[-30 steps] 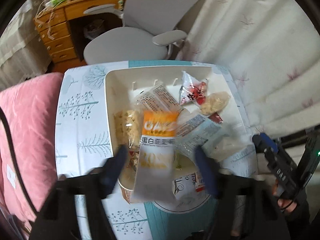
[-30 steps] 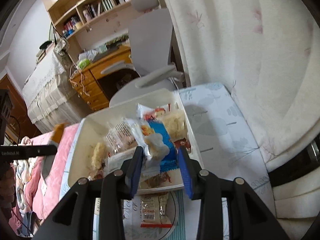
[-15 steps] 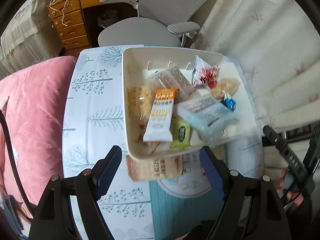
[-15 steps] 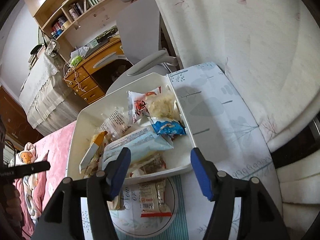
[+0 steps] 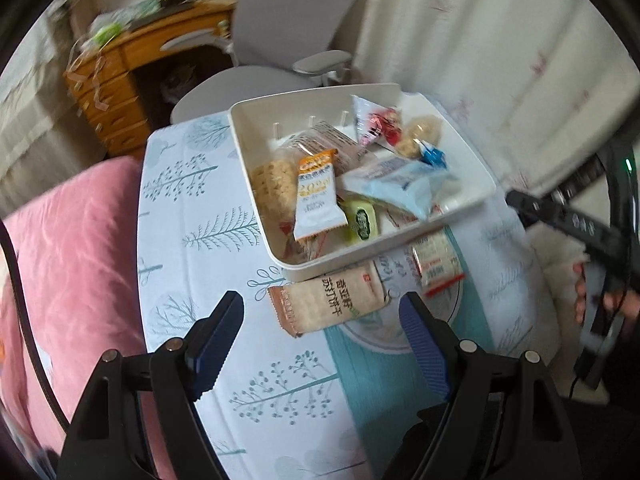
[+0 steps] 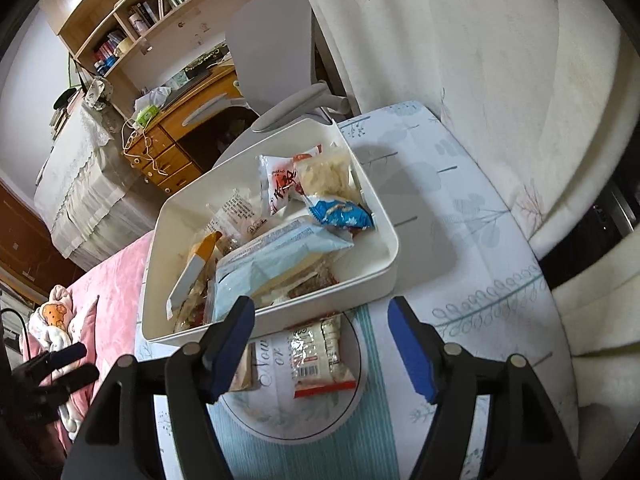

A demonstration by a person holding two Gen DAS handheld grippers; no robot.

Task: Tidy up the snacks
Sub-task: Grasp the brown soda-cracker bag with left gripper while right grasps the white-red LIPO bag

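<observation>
A white bin (image 5: 262, 216) (image 6: 390, 270) on the small patterned table holds several snack packets, among them an orange-and-white bar (image 5: 318, 200) and a pale blue bag (image 5: 400, 188) (image 6: 276, 260). Two packets lie on the table in front of the bin: a tan cracker pack (image 5: 330, 300) and a small red-edged pack (image 5: 434, 264) (image 6: 320, 354). My left gripper (image 5: 322, 344) is open and empty, just short of the cracker pack. My right gripper (image 6: 320, 344) is open and empty, over the red-edged pack.
The table (image 5: 192, 216) stands between a pink bed cover (image 5: 68, 264) on the left and a white curtain (image 6: 500, 80) on the right. A grey office chair (image 5: 280, 60) and a wooden desk (image 5: 120, 80) stand behind.
Both grippers let go of their snacks into the bin, opened wide, and drew back toward the near table edge. The orange bar and pale blue bag now lie in the bin.
</observation>
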